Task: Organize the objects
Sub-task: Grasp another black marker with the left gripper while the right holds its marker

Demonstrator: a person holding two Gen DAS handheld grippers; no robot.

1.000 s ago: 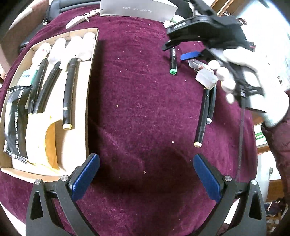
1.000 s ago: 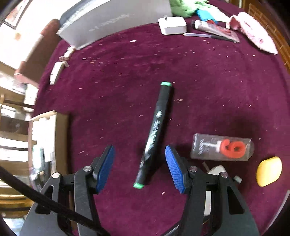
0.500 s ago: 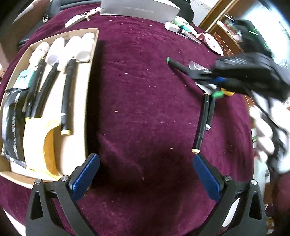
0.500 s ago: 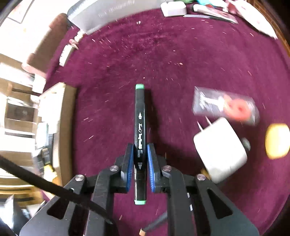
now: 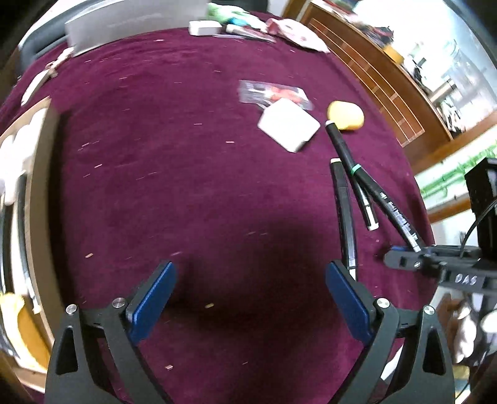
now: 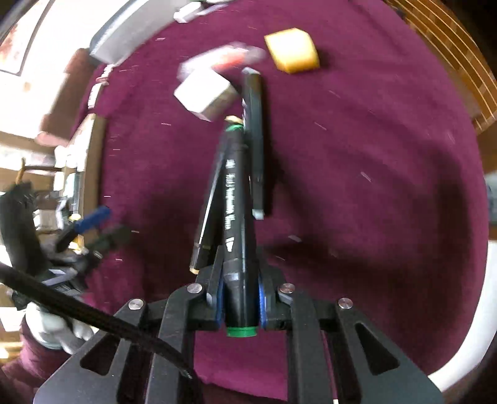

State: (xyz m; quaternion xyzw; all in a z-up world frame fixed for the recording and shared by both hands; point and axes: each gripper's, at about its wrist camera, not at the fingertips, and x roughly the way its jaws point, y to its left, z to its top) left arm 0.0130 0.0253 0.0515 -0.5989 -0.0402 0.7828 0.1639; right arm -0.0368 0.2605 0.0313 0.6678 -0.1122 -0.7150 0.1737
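My right gripper (image 6: pixel 240 298) is shut on a black marker with green caps (image 6: pixel 236 217), held just above the maroon cloth. In the left wrist view that gripper (image 5: pixel 403 258) comes in from the right, the same marker (image 5: pixel 372 186) slanting over two black markers (image 5: pixel 343 217) lying on the cloth. My left gripper (image 5: pixel 248 295) is open, its jaws closing a little, with only bare cloth between them. A cardboard tray (image 5: pixel 37 186) holding white tubes and black markers sits at the far left.
A white charger block (image 5: pixel 289 127), a yellow lump (image 5: pixel 344 116) and a clear packet with a red item (image 5: pixel 273 94) lie beyond the markers. A grey box (image 5: pixel 124 28) and small clutter line the far edge. The table edge curves close on the right.
The right gripper shut on the green-capped marker, lifted it and carried it right, over the two loose markers. The left gripper swung right, so the tray slid to the view's edge.
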